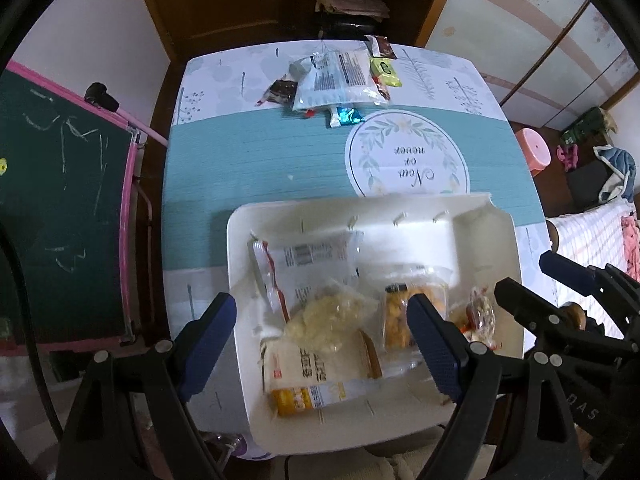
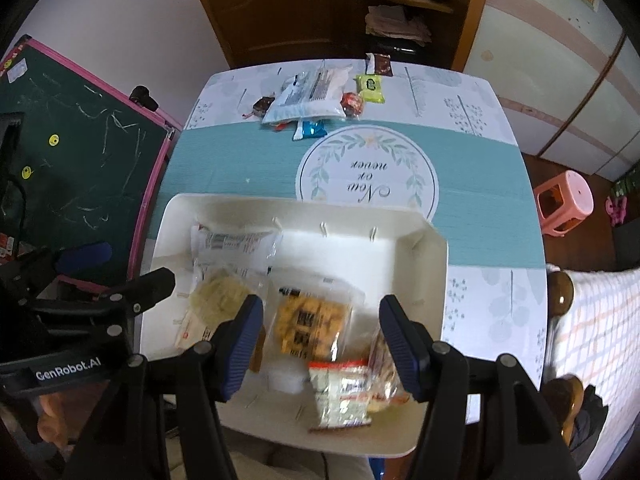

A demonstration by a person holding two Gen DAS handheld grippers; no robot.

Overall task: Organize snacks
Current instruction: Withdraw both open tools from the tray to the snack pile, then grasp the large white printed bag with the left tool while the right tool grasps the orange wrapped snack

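Two claws, left point(image 1: 322, 322) and right point(image 2: 320, 324), hang spread wide and empty above the white rectangular plastic bin point(image 1: 400, 210) holding several snack packets. Farther across the teal-and-white worktop point(image 1: 256, 160), a loose heap of small wrapped snacks point(image 1: 334, 76) lies near the far edge.

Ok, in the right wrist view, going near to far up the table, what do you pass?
White bin with snack packs → round "Now or never" print → blue wrapper → big white bag → brown packet at the far edge.
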